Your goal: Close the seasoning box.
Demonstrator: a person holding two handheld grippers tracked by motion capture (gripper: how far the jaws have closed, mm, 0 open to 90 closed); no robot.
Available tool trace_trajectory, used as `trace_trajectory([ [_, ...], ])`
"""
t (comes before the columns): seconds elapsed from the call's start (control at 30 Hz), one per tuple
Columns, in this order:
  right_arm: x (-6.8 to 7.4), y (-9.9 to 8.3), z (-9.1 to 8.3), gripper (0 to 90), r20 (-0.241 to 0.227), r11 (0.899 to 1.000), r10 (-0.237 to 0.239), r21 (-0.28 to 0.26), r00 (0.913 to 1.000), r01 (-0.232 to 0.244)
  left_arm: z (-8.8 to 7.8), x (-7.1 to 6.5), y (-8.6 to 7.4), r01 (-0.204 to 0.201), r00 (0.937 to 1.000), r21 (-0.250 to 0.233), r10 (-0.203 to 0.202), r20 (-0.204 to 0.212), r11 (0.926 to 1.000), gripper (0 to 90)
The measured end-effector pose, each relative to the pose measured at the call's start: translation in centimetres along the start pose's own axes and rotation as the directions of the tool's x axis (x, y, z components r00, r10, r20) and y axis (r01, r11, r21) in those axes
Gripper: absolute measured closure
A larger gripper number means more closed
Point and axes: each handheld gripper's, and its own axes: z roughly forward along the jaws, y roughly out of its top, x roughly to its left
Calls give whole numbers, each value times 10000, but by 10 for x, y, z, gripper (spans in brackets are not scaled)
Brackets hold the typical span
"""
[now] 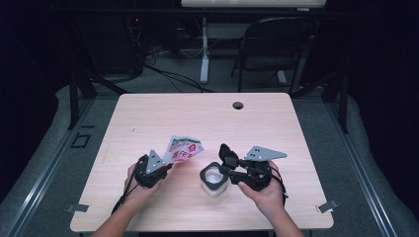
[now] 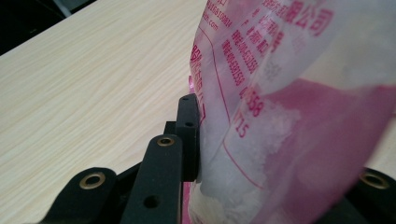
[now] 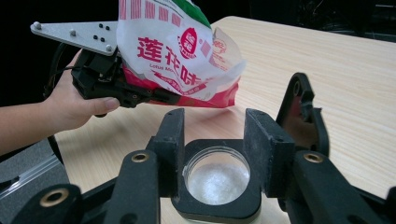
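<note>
Two things are in hand on the pale wood-grain table: a soft plastic bag printed in red, white and green, and a small squat jar with a black square collar round a clear round mouth. The bag is crinkled and half translucent, with white grainy powder showing through its lower part in the left gripper view. The left gripper pinches the bag at its bottom edge and holds it tilted up off the table, left of the jar. The jar stands on the table, white powder inside, its black hinged lid flipped up. The right gripper has its jaws spread at either side of the jar's collar; whether the pads touch it I cannot tell. Beyond the table lie grey floor, cables and a dark folding chair.
</note>
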Motion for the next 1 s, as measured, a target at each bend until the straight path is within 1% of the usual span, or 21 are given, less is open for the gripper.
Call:
trace_trajectory([
  [0.03,-1,1,-1,589,11,10000,-39,19,10000,39,0,0,0,0,10000,0,0,0,10000,759],
  [0.1,-1,2,-3,589,-26,10000,26,-30,10000,-26,-3,6,-1,256,9995,-69,-257,-195,9996,759],
  [0.17,-1,2,-5,589,22,10000,28,-51,10000,-28,-3,8,-1,287,9993,-71,-289,-242,9996,759],
  [0.2,-2,3,-7,589,7,10000,41,-87,10000,-41,-5,12,-3,445,9982,-80,-447,-406,9990,759],
  [0.23,-2,3,-7,589,7,10000,41,-87,10000,-41,-5,12,-3,445,9982,-80,-447,-406,9990,759],
  [0.27,-3,4,-9,589,49,9998,87,-175,9999,-86,-6,16,-5,590,9964,-85,-594,-603,9982,759],
  [0.3,-3,4,-9,589,49,9998,87,-175,9999,-86,-6,16,-5,590,9964,-85,-594,-603,9982,759],
  [0.33,-4,5,-11,589,121,9998,57,-215,9999,-55,-7,21,-6,713,9945,-35,-714,-766,9974,758],
  [0.43,-4,6,-13,589,164,9996,64,-272,9998,-59,-7,27,-9,901,9907,23,-893,-1029,9959,758],
  [0.47,-4,6,-13,588,193,9994,95,-332,9998,-88,-7,29,-11,997,9891,17,-989,-1093,9950,758],
  [0.5,-4,6,-13,588,193,9994,95,-332,9998,-88,-7,29,-11,997,9891,17,-989,-1093,9950,758],
  [0.6,-6,6,-15,586,225,9995,72,-315,9997,-64,-7,35,-14,1199,9834,97,-1174,-1382,9927,758],
  [0.63,-6,6,-15,586,225,9995,72,-315,9997,-64,-7,35,-14,1199,9834,97,-1174,-1382,9927,758],
  [0.67,-8,6,-15,586,287,9993,126,-344,9995,-116,-7,38,-16,1247,9806,125,-1213,-1538,9921,757],
  [0.7,-8,6,-15,586,287,9993,126,-344,9995,-116,-7,38,-16,1247,9806,125,-1213,-1538,9921,758],
  [0.73,-9,6,-17,585,335,9993,120,-367,9994,-107,-7,41,-18,1351,9774,166,-1305,-1664,9907,758],
  [0.8,-10,6,-17,583,345,9988,204,-441,9992,-189,-7,44,-19,1426,9737,172,-1372,-1819,9896,757],
  [0.87,-11,5,-18,583,397,9986,231,-495,9989,-211,-7,47,-21,1613,9691,180,-1549,-1921,9867,757],
  [0.9,-11,5,-18,583,397,9986,231,-495,9989,-211,-7,47,-21,1613,9691,180,-1549,-1921,9867,757],
  [0.97,-13,5,-19,583,428,9986,268,-470,9987,-248,-8,51,-23,1796,9636,146,-1729,-2039,9836,756],
  [1.0,-15,4,-19,583,453,9984,310,-478,9985,-288,-8,54,-24,1887,9584,116,-1815,-2205,9820,756],
])
